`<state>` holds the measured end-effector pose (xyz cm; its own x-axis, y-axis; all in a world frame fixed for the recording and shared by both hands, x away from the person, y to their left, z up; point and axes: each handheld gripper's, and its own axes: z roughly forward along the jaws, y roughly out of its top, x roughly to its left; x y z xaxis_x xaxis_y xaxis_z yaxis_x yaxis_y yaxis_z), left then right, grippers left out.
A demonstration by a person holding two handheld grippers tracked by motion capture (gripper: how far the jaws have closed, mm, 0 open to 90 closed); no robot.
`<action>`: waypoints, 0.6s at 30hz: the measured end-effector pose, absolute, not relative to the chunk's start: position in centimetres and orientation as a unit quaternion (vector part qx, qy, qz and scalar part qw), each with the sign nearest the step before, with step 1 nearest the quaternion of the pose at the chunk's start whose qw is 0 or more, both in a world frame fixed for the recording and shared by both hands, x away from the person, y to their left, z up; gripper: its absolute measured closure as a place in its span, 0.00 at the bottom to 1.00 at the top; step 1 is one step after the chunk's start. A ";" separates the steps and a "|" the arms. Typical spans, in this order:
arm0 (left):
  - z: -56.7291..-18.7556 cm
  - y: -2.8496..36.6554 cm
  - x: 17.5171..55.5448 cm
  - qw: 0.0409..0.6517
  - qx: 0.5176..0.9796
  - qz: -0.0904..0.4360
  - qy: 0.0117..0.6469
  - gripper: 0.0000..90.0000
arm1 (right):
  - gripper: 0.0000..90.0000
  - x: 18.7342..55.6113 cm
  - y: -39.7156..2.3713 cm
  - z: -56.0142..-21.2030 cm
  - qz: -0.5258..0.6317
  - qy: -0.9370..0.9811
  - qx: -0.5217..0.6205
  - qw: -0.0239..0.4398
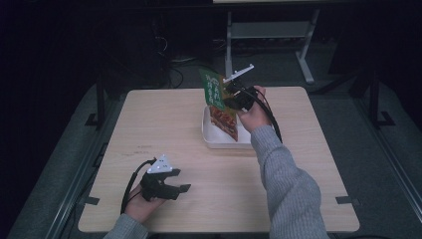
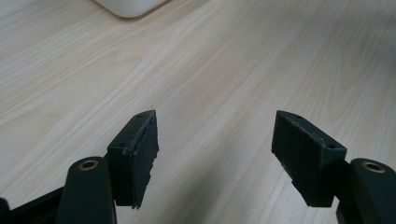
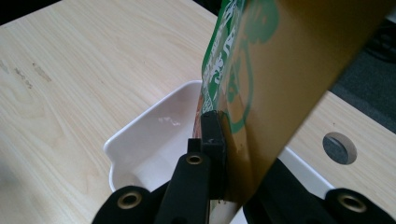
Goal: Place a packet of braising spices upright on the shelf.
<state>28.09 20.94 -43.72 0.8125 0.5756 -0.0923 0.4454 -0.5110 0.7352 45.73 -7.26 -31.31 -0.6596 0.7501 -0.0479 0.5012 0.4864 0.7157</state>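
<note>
A green and brown snack bag [image 1: 217, 99] hangs upright over a white tray [image 1: 211, 140] at the middle of the table. My right gripper [image 1: 230, 94] is shut on the bag near its top. In the right gripper view the bag [image 3: 261, 70] is pinched flat between the black jaws, with the tray [image 3: 140, 140] below it. My left gripper [image 1: 180, 180] rests low near the table's front left, held by a hand. Its jaws stand wide apart in the left gripper view [image 2: 215, 144], with bare wood between them.
The light wooden table [image 1: 149, 129] has a round cable hole [image 3: 340, 147] near its far side. A corner of the white tray [image 2: 128, 7] shows ahead of the left gripper. A metal stand [image 1: 268, 35] is on the dark floor behind the table.
</note>
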 end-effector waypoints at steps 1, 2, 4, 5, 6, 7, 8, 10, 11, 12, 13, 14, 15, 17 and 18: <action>-43.7 20.9 28.1 0.398 0.864 0.082 0.296 0.35 | 0.99 45.7 -7.3 -31.5 0.348 0.841 0.372 0.182; -43.7 20.9 28.1 0.398 0.865 0.082 0.295 0.35 | 0.99 45.7 -7.3 -31.6 0.352 0.839 0.372 0.184; -43.7 20.9 28.1 0.398 0.865 0.081 0.296 0.35 | 0.99 45.6 -7.5 -31.9 0.359 0.835 0.372 0.187; -43.7 20.9 28.1 0.398 0.865 0.082 0.295 0.35 | 0.99 45.6 -7.6 -32.0 0.359 0.834 0.373 0.189; -43.7 21.0 28.1 0.397 0.866 0.082 0.294 0.35 | 0.99 45.5 -7.6 -32.2 0.363 0.833 0.372 0.191; -43.7 20.9 28.1 0.398 0.865 0.082 0.295 0.35 | 0.99 45.5 -7.7 -32.3 0.365 0.831 0.373 0.190; -43.7 20.9 28.1 0.398 0.865 0.082 0.295 0.35 | 0.99 45.5 -7.7 -32.5 0.366 0.832 0.372 0.189; -43.7 21.0 28.1 0.398 0.865 0.082 0.295 0.35 | 0.99 45.4 -7.7 -32.8 0.368 0.831 0.371 0.190; -43.7 21.0 28.1 0.398 0.865 0.082 0.295 0.35 | 0.99 45.4 -7.7 -33.0 0.369 0.831 0.373 0.186; -43.7 21.0 28.1 0.398 0.865 0.082 0.295 0.35 | 0.99 45.3 -7.7 -33.3 0.370 0.830 0.374 0.183; -43.7 21.0 28.1 0.398 0.865 0.082 0.295 0.35 | 0.99 45.3 -7.8 -33.4 0.372 0.830 0.374 0.183; -43.7 20.9 28.1 0.397 0.865 0.081 0.295 0.35 | 0.99 45.3 -7.9 -33.5 0.377 0.827 0.377 0.179; -43.7 20.9 28.1 0.398 0.865 0.081 0.295 0.35 | 0.99 45.3 -8.1 -33.5 0.379 0.826 0.380 0.173; -43.7 20.9 28.1 0.398 0.865 0.082 0.295 0.35 | 0.99 45.2 -8.2 -33.5 0.379 0.826 0.380 0.172; -43.7 20.9 28.1 0.398 0.865 0.081 0.295 0.35 | 0.99 45.2 -8.3 -33.5 0.380 0.826 0.381 0.167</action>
<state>28.07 20.89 -43.72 0.8130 0.5747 -0.0937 0.4451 -0.5096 0.7363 45.20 -8.27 -33.53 -0.6534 0.7569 0.0137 0.5035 0.4210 0.7545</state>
